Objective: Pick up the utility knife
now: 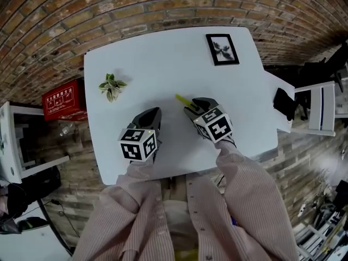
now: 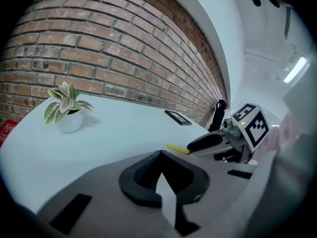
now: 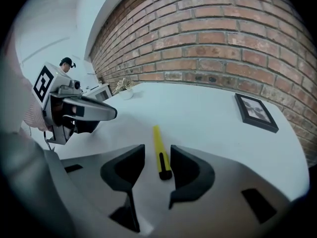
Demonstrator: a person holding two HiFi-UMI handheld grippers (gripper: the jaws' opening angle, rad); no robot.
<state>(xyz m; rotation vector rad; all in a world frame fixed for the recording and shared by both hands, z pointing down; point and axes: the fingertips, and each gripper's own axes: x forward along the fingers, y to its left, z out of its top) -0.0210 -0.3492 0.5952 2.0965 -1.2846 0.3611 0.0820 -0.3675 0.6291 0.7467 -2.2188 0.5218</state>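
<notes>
The utility knife (image 3: 158,150), slim and yellow with a dark near end, lies flat on the white table (image 1: 163,53), about mid-table and pointing away from the person and a little left. Its dark end sits between the jaws of the right gripper (image 3: 157,155), which stand narrowly apart on either side of it. I cannot tell whether either jaw touches it yet.

The left gripper (image 1: 152,115) rests just beside, to the left, with its jaws together and nothing in them.

The main risk, as I judge it, is the hold: only the knife's tail is between the jaws, so a lift could let the long front droop or swing. The body is low and thin, so jaws closing too high could skim over it, and an uneven close could skid it across the smooth top.

There is plenty of room. The table around the knife is bare, the potted plant (image 1: 111,86) is well off to the left, and the picture frame (image 1: 222,49) lies near the far right corner. The near table edge lies behind both grippers.
</notes>
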